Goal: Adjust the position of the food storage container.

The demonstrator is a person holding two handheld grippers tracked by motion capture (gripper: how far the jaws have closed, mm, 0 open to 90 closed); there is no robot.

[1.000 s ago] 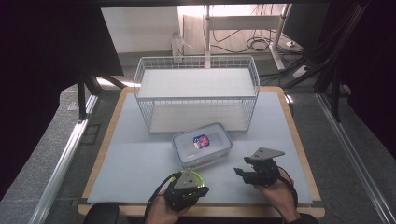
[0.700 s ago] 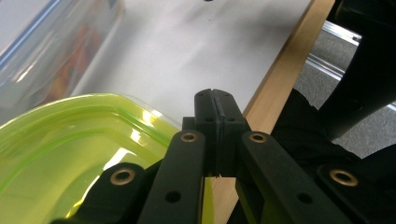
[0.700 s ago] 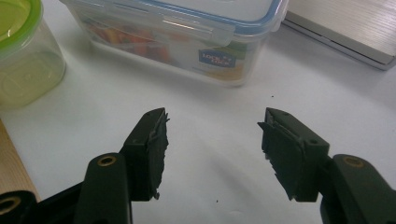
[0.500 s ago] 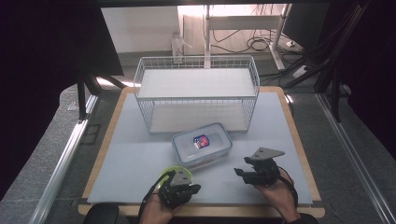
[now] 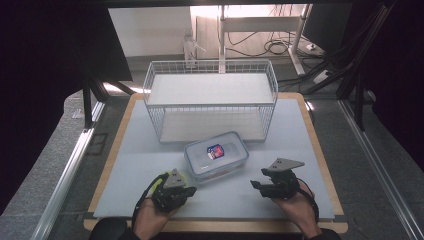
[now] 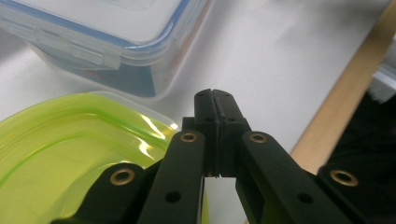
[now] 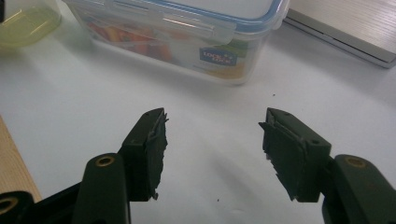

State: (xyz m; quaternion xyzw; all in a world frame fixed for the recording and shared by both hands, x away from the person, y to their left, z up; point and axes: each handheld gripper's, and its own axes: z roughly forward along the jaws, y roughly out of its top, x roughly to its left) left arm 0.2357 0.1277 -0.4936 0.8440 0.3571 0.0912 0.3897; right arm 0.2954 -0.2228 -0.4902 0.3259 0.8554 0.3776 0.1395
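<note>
Left gripper [image 5: 186,190], jaws pressed together, held low near the tabletop's near edge; right gripper [image 5: 256,186], jaws parted with nothing between them, toward the near right corner.

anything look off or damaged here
The right tongs have ragged, chipped pad edges, which look worn. Otherwise the clear lidded container sits flat and latched on the white mat, with nothing spilled.

One clear lidded food container [image 5: 216,156], centre frame. One lime-green lid [image 6: 70,149], lower left. One white wire rack [image 5: 210,102] with two shelves, upper centre. Two grippers: left gripper [image 5: 189,189], right gripper [image 5: 256,185]. One desk [image 5: 300,130].
</note>
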